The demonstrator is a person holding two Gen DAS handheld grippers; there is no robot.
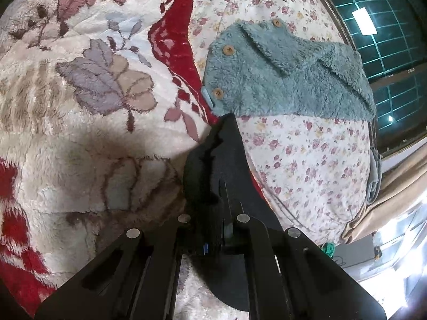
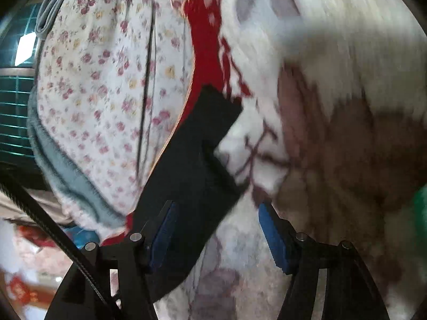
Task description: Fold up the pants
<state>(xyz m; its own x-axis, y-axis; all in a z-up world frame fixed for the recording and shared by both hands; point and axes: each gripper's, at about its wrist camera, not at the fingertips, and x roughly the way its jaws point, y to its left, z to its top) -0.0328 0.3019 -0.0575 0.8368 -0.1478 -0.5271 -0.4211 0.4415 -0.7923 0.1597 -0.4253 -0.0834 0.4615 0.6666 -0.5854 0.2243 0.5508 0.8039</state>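
The black pants (image 1: 218,165) lie as a long dark strip on the plush floral blanket (image 1: 88,106). My left gripper (image 1: 213,234) is shut on the pants' near end; the cloth is bunched between its jaws and runs forward from them. In the right wrist view the pants (image 2: 192,165) lie folded in a thick strip, running up from my right gripper's left finger. My right gripper (image 2: 216,229) is open; its blue pads (image 2: 272,234) stand wide apart, and the pants rest against the left pad. This view is motion-blurred.
A teal fleece garment with wooden buttons (image 1: 280,74) lies on a small-flowered sheet (image 1: 307,165) beyond the pants. A dark window with a grid (image 1: 387,40) is at the far right. A beige curtain (image 1: 395,194) hangs at the bed's right edge.
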